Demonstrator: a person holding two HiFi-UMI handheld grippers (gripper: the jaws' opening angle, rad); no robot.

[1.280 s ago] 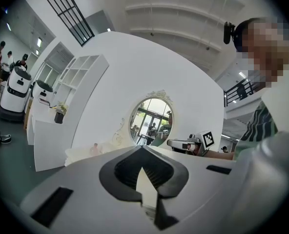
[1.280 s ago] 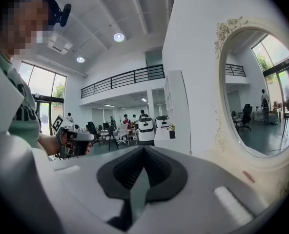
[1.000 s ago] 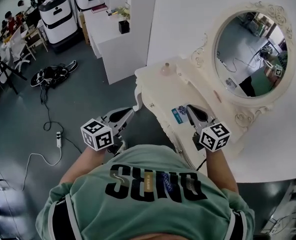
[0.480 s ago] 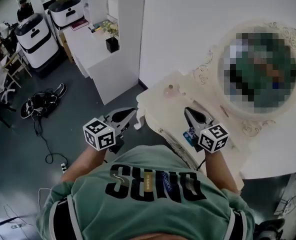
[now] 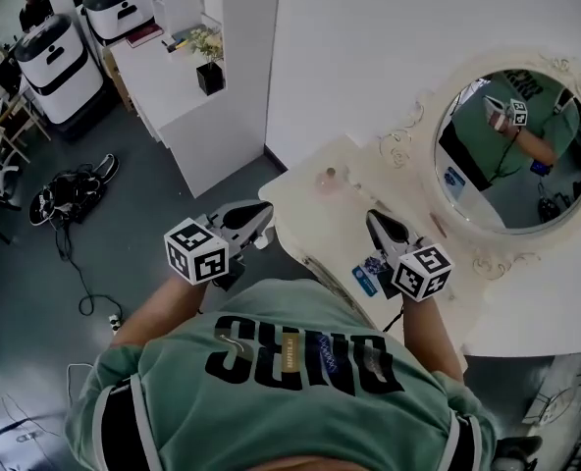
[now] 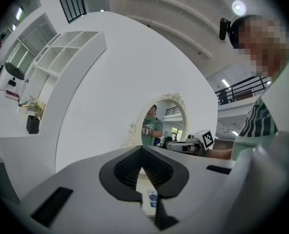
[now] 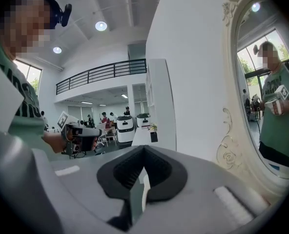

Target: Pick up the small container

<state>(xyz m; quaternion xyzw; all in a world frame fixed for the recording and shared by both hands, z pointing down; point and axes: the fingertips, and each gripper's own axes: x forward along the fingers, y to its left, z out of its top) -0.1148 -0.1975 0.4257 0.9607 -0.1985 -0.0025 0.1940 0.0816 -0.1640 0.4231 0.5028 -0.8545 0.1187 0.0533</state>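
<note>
The small container (image 5: 328, 178) is a pale pink jar at the far left corner of the cream dressing table (image 5: 310, 219). My left gripper (image 5: 258, 211) hangs just off the table's left edge, nearer me than the jar, with its jaws shut on nothing. My right gripper (image 5: 376, 220) is over the table top, to the right of the jar and in front of the oval mirror (image 5: 511, 145), also shut and holding nothing. In the left gripper view the gripper (image 6: 143, 149) points toward the mirror (image 6: 166, 118). The right gripper (image 7: 144, 149) faces along the wall, and the jar is out of sight there.
A blue and white packet (image 5: 366, 280) lies on the table by my right hand, with another small item (image 5: 374, 263) beside it. A white shelf counter (image 5: 187, 96) with a dark pot (image 5: 210, 77) stands far left. Cables and gear (image 5: 60, 194) lie on the floor.
The table has drawn closer and lower in the head view. My right gripper now reaches past the blue packet over the table top, and the left one sits nearer the table's edge. Both stay shut.
</note>
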